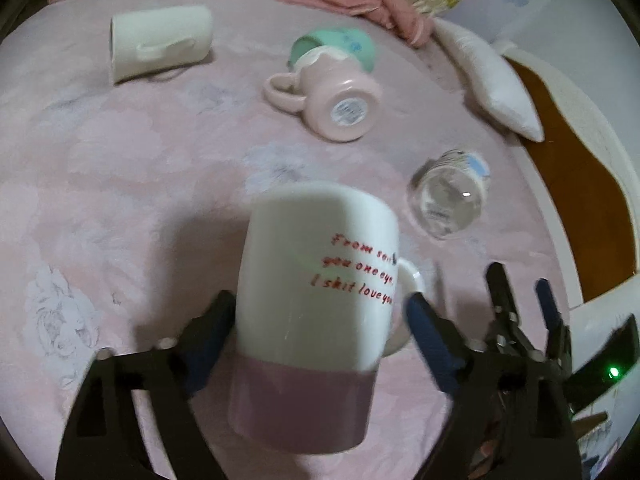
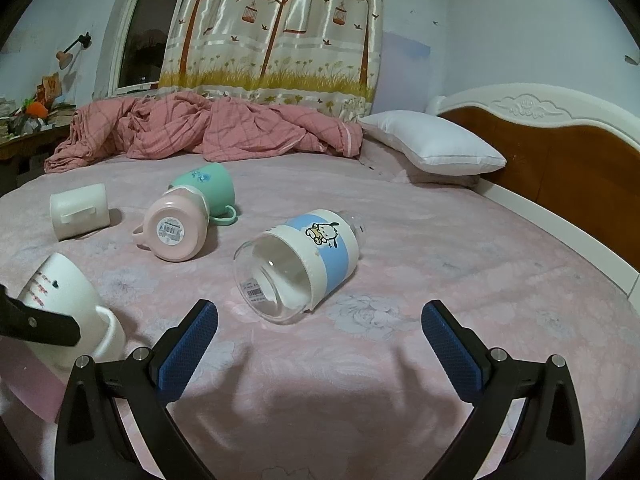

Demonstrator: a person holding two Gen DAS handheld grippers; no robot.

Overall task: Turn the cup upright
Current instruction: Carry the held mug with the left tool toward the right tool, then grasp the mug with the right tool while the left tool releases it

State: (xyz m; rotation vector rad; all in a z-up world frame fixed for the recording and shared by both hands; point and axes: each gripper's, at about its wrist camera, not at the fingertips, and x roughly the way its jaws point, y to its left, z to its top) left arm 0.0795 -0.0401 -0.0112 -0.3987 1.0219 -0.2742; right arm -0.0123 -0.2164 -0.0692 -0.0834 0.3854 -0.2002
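Note:
A white mug with red lettering and a mauve band (image 1: 316, 300) lies tilted between the fingers of my left gripper (image 1: 320, 312). The left finger touches its side; the right finger stands off beside the handle, so the jaws are open around it. The same mug shows at the left edge of the right wrist view (image 2: 64, 300). My right gripper (image 2: 318, 332) is open and empty above the pink bedsheet, just short of a glass cup with a blue-and-white sleeve (image 2: 304, 256) lying on its side. It also shows in the left wrist view (image 1: 452, 196).
A plain white mug (image 1: 160, 42), a pink mug (image 1: 332, 96) and a green mug (image 1: 340, 46) lie on their sides further back on the bed (image 1: 120, 180). A rumpled pink blanket (image 2: 208, 128), a white pillow (image 2: 432, 142) and a wooden headboard (image 2: 568, 160) border the bed.

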